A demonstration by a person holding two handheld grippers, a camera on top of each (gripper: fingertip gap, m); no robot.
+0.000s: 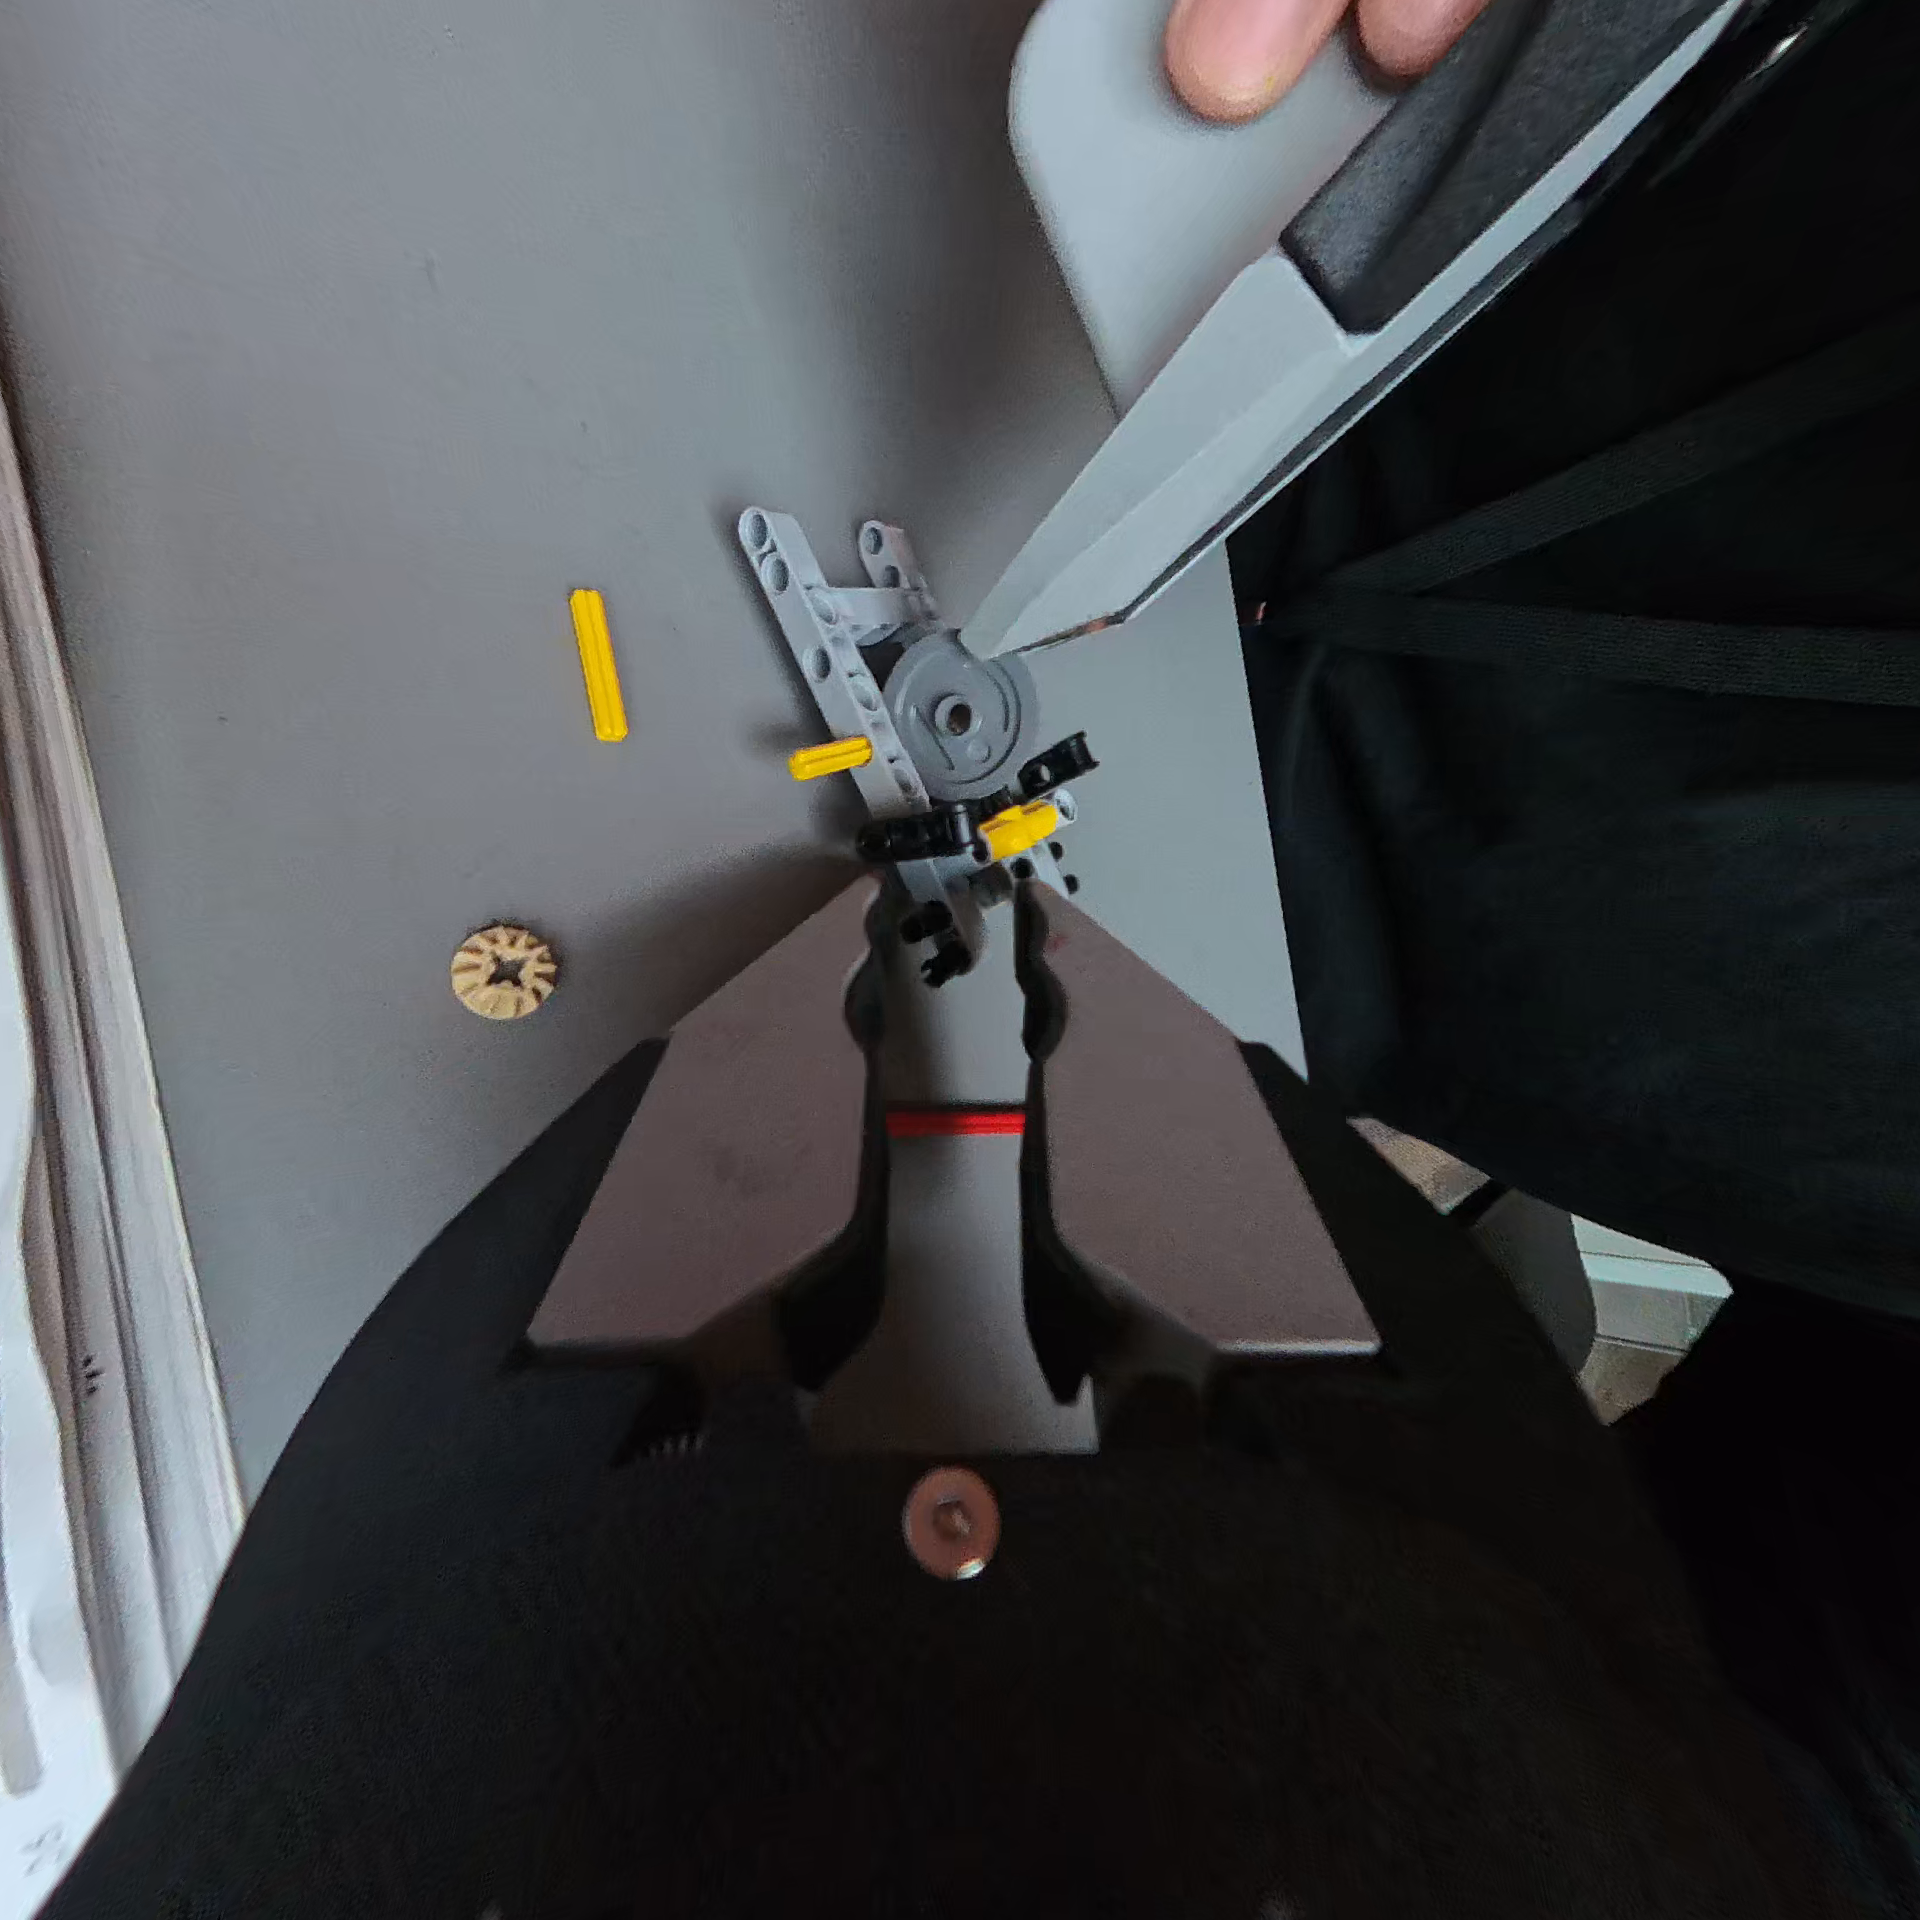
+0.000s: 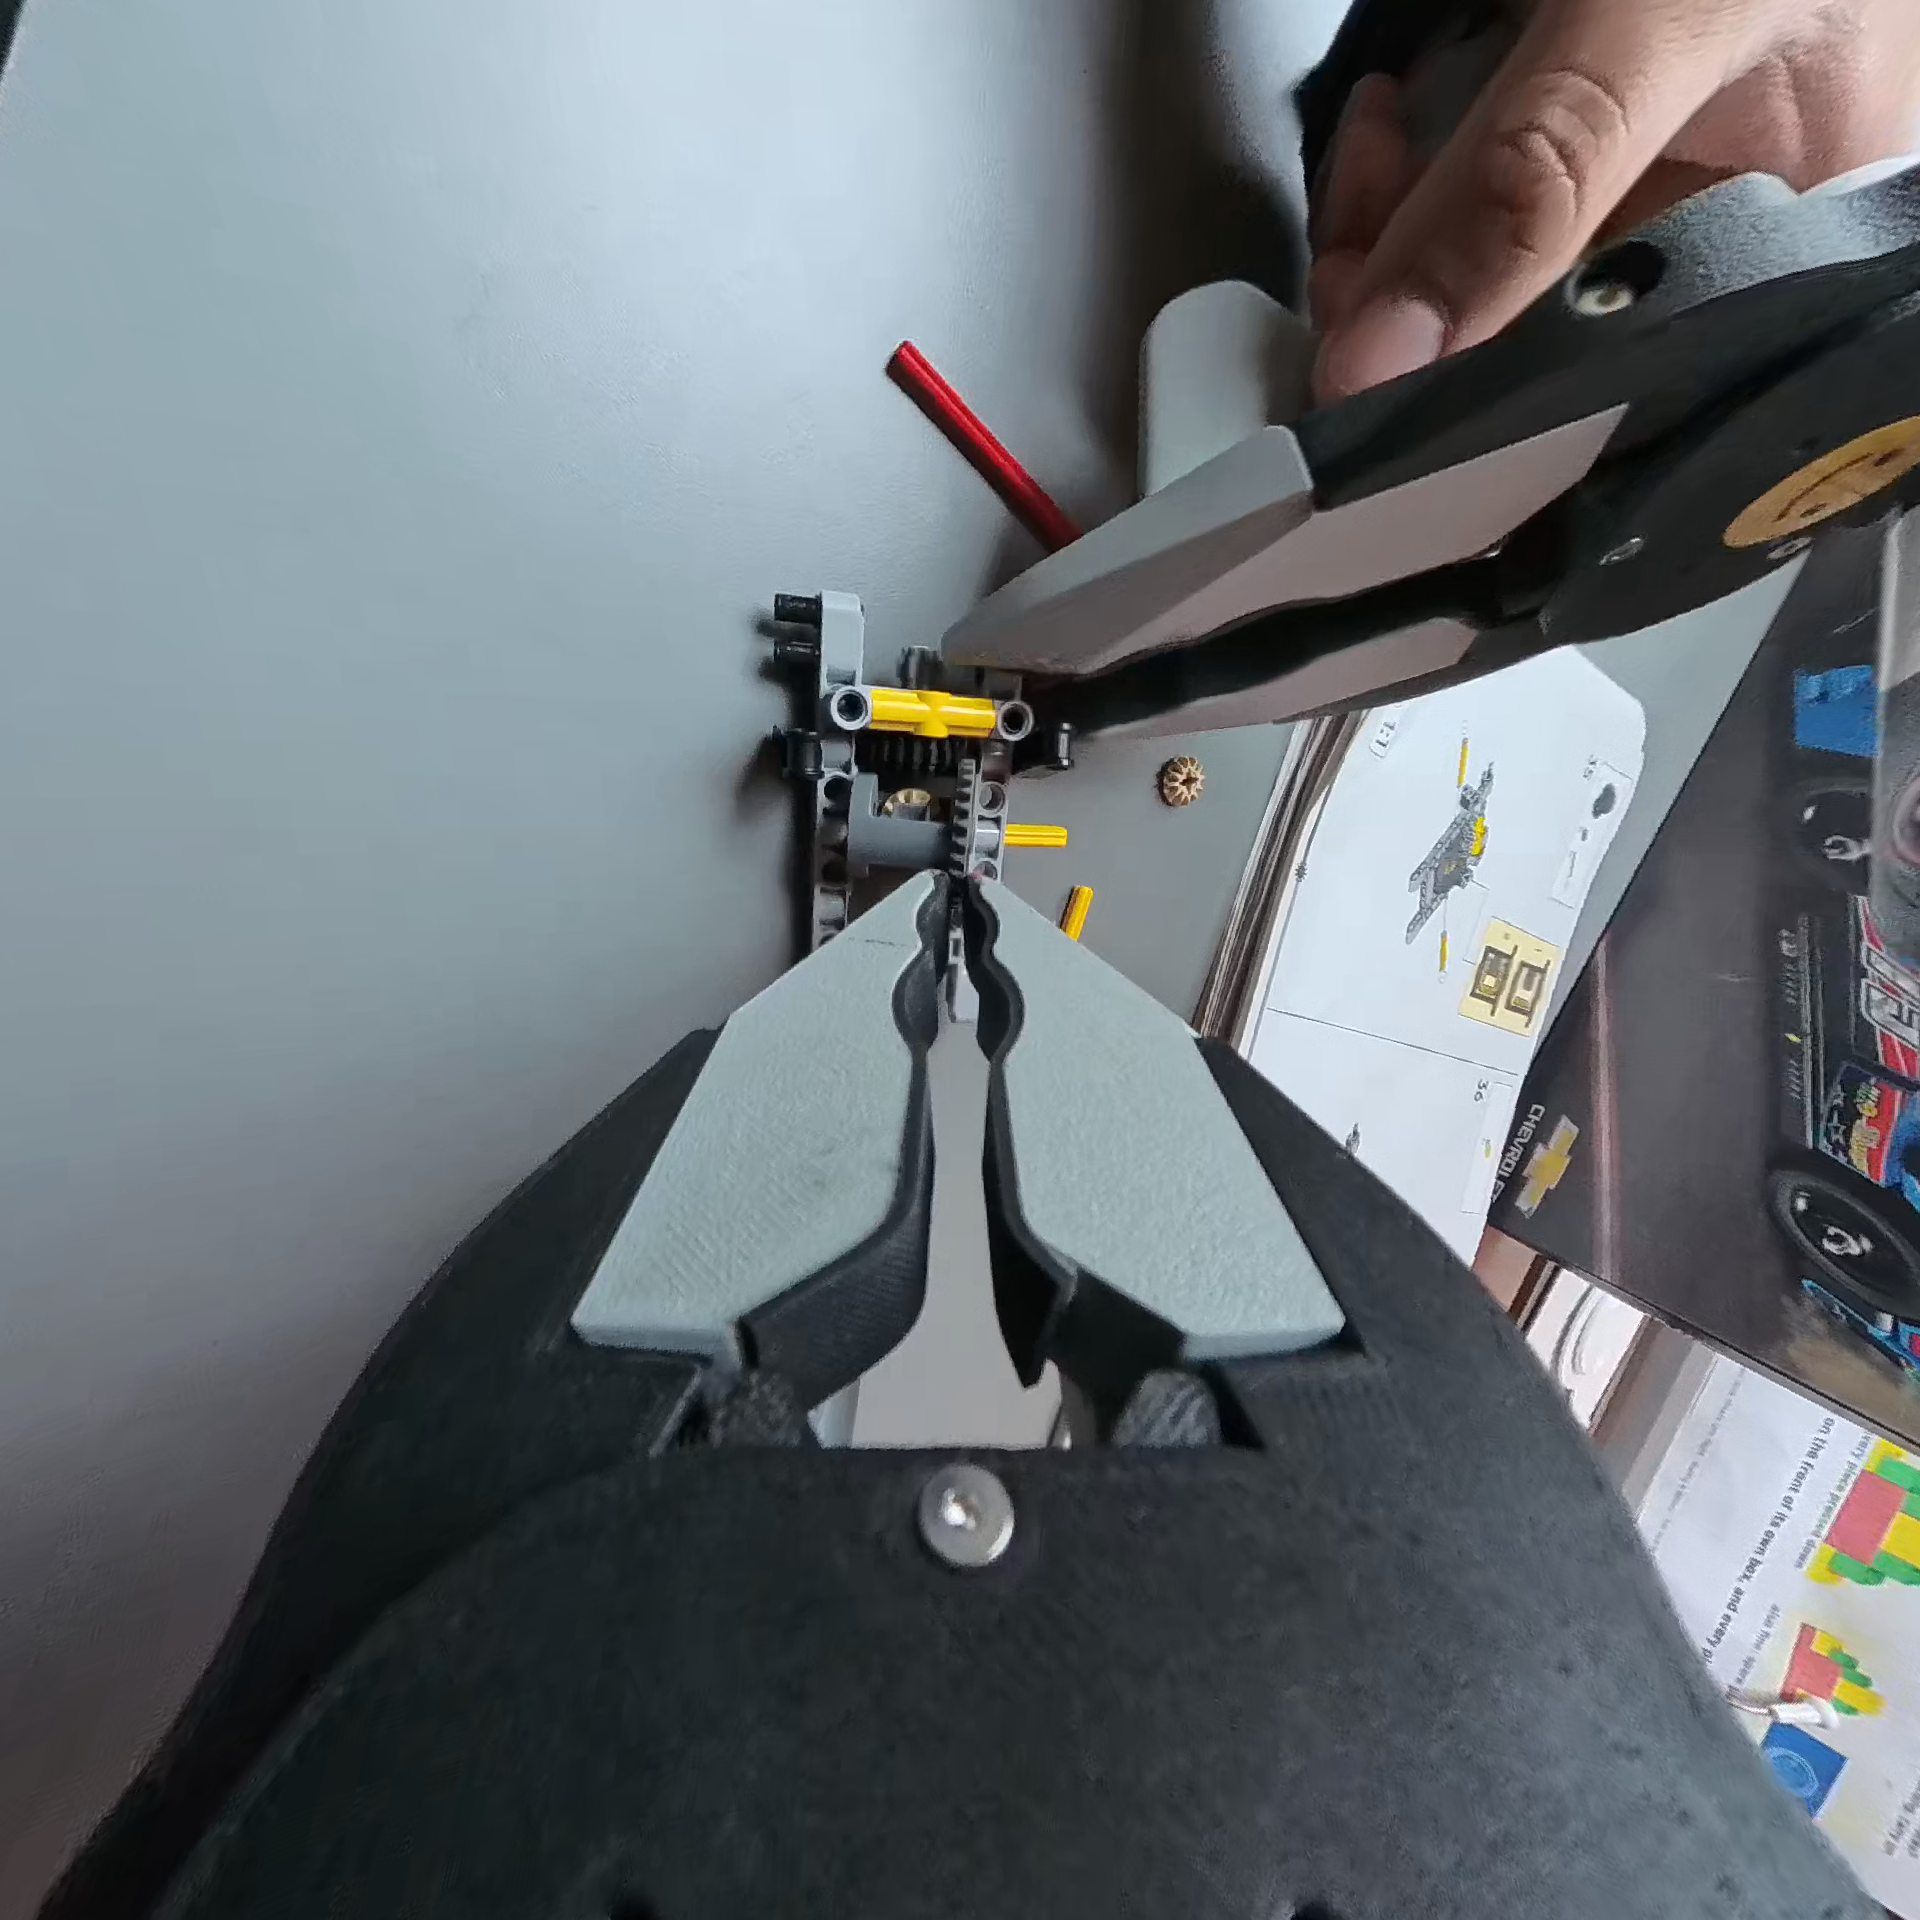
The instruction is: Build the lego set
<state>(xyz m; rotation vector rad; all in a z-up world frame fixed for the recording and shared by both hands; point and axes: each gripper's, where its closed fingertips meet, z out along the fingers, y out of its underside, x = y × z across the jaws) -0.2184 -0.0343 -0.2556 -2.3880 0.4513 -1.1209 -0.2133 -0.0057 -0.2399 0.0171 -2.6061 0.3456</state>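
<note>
A small grey, black and yellow Lego assembly (image 1: 831, 665) stands on the grey table. It has a long grey beam, a round grey gear disc (image 1: 961, 717) and yellow axle pieces. My left gripper (image 1: 951, 899) is shut on the assembly's near end. My right gripper (image 2: 956, 888) is shut on the edge of the gear disc (image 2: 966, 821), which shows edge-on there. The right gripper also shows in the left wrist view (image 1: 982, 639), coming in from the upper right. The left gripper shows in the right wrist view (image 2: 956, 665), clamped on the assembly (image 2: 914, 717).
A loose yellow axle (image 1: 597, 665) and a tan bevel gear (image 1: 506, 971) lie left of the assembly. A red axle (image 2: 977, 447) lies behind it. An open instruction booklet (image 2: 1434, 883) and the set's box (image 2: 1766, 935) lie to the right. The table edge (image 1: 156, 1143) runs along the left. One gripper's finger ends stand about 4 cm off the other's. The red axle (image 2: 977, 447) lies around 5 cm away from my left fingertips.
</note>
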